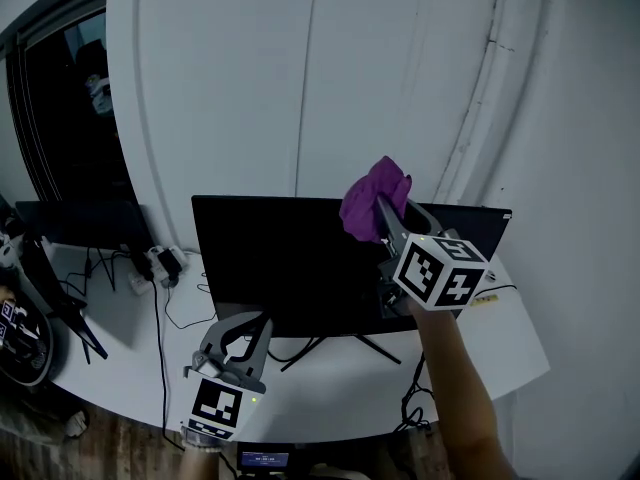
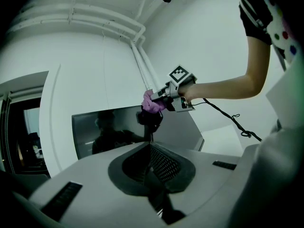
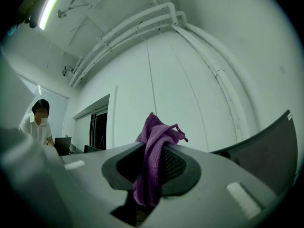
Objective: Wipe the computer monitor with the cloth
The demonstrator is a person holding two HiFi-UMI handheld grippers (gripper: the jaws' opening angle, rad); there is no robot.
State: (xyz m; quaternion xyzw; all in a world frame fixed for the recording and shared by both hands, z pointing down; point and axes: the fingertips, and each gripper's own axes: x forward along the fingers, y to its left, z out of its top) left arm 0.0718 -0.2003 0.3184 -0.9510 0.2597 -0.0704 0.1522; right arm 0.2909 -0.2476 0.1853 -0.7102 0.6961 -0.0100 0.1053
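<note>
Our right hand-held gripper (image 1: pixel 385 215) clamps the crumpled purple cloth (image 1: pixel 374 193) at the flat black monitor (image 1: pixel 280 268) top edge; our left hand-held gripper (image 1: pixel 243 328) is closed, empty. We judge wiping hardly begun.

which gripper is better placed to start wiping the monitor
Right. The right gripper holds the purple cloth in its jaws at the top edge of the black flat monitor; the left gripper hangs low, jaws together, empty.

Dim, greenish fisheye pictures with dark corners; a ceiling strip light (image 3: pixel 49 4) glares.
</note>
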